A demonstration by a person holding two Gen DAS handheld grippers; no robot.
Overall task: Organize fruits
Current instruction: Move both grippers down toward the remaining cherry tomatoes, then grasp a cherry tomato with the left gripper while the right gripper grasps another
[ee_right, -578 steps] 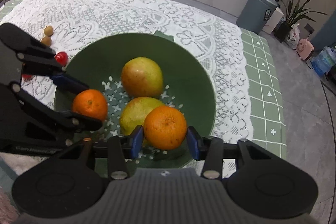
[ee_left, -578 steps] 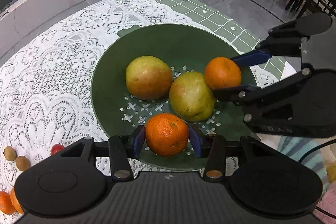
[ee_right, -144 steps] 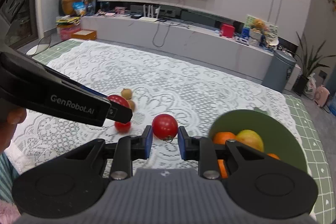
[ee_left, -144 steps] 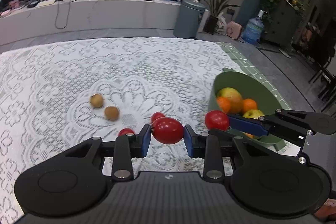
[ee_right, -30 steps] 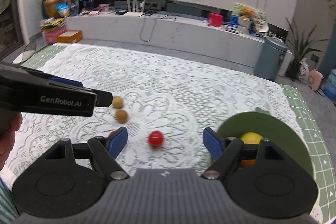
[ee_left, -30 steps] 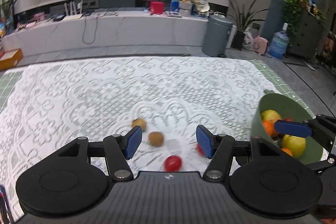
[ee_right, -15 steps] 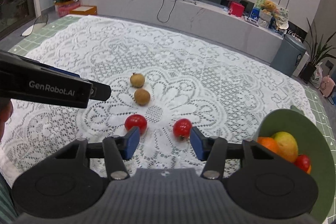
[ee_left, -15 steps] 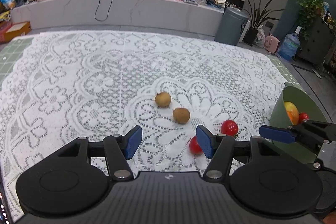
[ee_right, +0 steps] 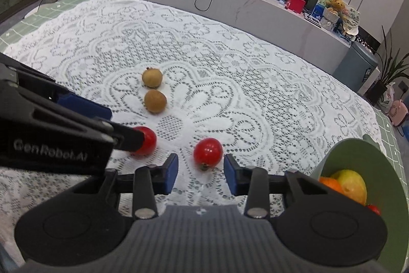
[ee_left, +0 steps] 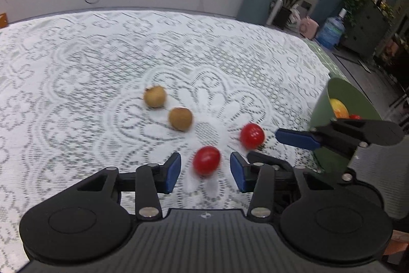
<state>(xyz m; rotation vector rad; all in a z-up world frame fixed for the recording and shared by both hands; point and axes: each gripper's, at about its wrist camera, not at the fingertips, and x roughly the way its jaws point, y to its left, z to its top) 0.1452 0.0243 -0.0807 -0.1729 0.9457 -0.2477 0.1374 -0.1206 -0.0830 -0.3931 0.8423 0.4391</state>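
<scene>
**Kid:** What are the jaws doing?

**Helper:** Look from the left camera first. The left gripper (ee_left: 205,169) has just been closing its jaws. A red tomato (ee_left: 206,160) sits between the blue pads, but there is a gap on each side, so the pads are not squeezing it yet. The picture is a bit blurry here.

**Kid:** Will it squash?

**Helper:** I think it could. It looks small, light, smooth and a bit slippery, with soft skin. The best place to hold it is across its fat middle, with a gentle squeeze.

**Kid:** How many things are on the white lace cloth (ee_left: 76,63)?

**Helper:** Two red tomatoes and two little brown fruits (ee_left: 155,96). The other tomato (ee_left: 252,135) is near the right gripper's pad. The green bowl (ee_left: 322,104) stands at the right edge with some fruit inside. I cannot count those from here.

**Kid:** Now the right camera?

**Helper:** The right gripper (ee_right: 200,172) has just been closing its jaws too. Its tomato (ee_right: 207,151) lies on the cloth between the pads, just ahead of them, and nothing is touching it yet. Its stem end points down toward the camera.

**Kid:** Same count?

**Helper:** Yes. Two tomatoes and two brown fruits. The bowl (ee_right: 388,170) holds something orange, something yellow and a bit of red.
</scene>
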